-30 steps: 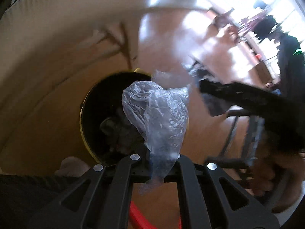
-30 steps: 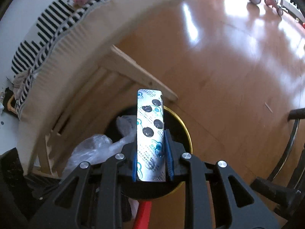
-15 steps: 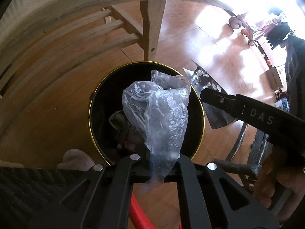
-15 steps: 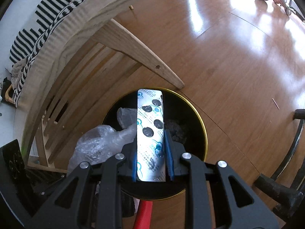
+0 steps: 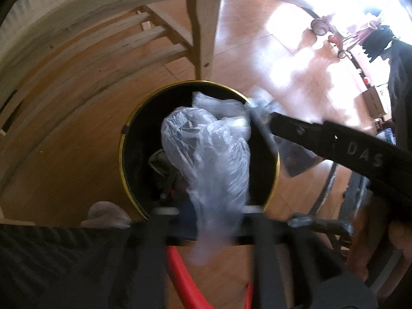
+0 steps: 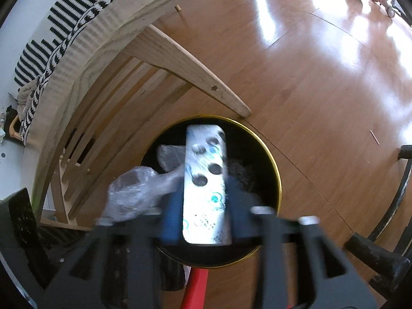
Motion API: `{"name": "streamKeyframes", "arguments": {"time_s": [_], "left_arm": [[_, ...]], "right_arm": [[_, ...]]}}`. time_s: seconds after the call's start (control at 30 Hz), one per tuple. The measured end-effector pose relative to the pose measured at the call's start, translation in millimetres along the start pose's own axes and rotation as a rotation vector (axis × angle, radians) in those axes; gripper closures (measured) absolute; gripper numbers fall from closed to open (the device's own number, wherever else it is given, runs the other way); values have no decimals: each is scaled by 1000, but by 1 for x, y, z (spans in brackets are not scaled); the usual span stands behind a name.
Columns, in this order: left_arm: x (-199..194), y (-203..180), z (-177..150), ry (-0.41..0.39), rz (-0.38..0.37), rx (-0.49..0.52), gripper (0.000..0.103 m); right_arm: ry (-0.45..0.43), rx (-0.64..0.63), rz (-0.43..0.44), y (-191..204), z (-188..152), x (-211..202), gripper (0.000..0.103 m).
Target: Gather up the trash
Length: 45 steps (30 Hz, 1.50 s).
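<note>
A black bin with a gold rim (image 5: 123,139) (image 6: 275,180) stands on the wooden floor below both grippers, with dark trash inside. My left gripper (image 5: 209,211) hangs over it, jaws opening and blurred. A crumpled clear plastic bag (image 5: 206,154) is loose between them, its lower end smeared. My right gripper (image 6: 206,221) is also opening, its blue pads drawn off a silver blister pack (image 6: 204,188) that stays upright between them over the bin. The bag (image 6: 136,193) shows left of the pack. One of the right gripper's fingers (image 5: 309,131) reaches in from the right.
A pale wooden chair frame stands against the bin, its leg (image 5: 203,33) (image 6: 185,59) at the rim, a black-and-white striped cloth (image 6: 59,20) on top. A black metal frame (image 6: 401,180) stands right. A hand (image 5: 373,244) shows at the right edge. Wooden floor stretches beyond.
Both grippers' jaws have spread apart and let go of the plastic bag and the blister pack. Over the second the bin has come from off-centre to right under both grippers.
</note>
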<state>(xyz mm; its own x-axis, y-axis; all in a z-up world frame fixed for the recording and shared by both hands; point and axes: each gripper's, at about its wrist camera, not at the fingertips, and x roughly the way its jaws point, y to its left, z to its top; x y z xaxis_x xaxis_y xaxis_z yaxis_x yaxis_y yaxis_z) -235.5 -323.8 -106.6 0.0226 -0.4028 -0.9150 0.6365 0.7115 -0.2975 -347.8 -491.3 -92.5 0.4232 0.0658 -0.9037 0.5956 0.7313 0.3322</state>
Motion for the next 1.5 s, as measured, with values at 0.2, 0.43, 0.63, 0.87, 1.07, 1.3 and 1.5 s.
{"name": "streamKeyframes", "arguments": {"time_s": [0.2,0.43,0.63,0.87,1.07,1.3,1.5], "left_arm": [[-24,-13,-4,-73,-73,32,6],[-130,3,20,-355,-60,12,6],[-224,85,49,-529,146,-127,6],[-267,211,52,-560,466,-255,6],[-268,309,13,-604,503,-520,6],[-275,335,27,-612,507,-558,6],[-258,332,33,-513,472,-486,6]], "right_arm": [[-146,6,-88,-7,11,-38,7],[-362,-57,-172,26,34,-89,7],[-442,-223,-53,131,67,-99,7],[-501,-440,133,302,105,-95,7],[-445,-511,184,400,88,-44,7],[-341,-543,113,426,70,3,7],[-321,-594,61,428,67,18,7]]}}
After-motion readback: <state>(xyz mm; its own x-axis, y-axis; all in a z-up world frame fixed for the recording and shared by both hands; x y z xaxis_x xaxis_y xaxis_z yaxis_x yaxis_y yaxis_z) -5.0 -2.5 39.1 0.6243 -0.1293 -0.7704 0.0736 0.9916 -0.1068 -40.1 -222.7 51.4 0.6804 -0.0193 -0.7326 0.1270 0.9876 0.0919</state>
